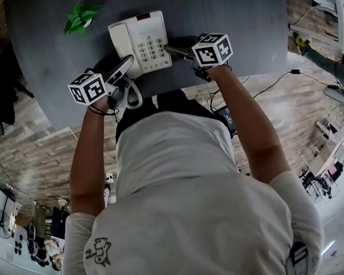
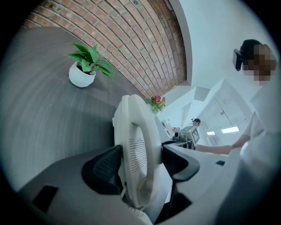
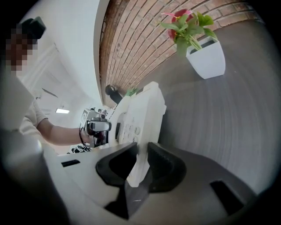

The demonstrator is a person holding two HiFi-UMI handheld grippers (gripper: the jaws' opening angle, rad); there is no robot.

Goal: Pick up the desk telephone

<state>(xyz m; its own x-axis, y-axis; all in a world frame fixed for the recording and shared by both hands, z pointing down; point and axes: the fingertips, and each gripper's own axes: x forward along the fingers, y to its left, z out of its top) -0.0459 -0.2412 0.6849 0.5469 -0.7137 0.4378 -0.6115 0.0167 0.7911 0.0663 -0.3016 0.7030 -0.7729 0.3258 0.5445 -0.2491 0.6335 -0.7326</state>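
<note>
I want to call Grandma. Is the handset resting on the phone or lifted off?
Resting on it: the handset lies flat on the left of the phone.

The person has on a pale grey, short-sleeved T-shirt [image 1: 174, 185] with a small dark drawing [image 1: 98, 251] down at seven o'clock. The left gripper [image 1: 128, 65] and right gripper [image 1: 171, 50] are grey with ribbed black pads [image 2: 105, 169], each topped by a white cube [image 1: 87, 88] of black square markers.

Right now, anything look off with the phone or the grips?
One thing: the left gripper clamps only the handset, while the right gripper pinches the telephone base by its edge. A lift could pull the handset off the base. Nothing looks spilled or damaged.
</note>
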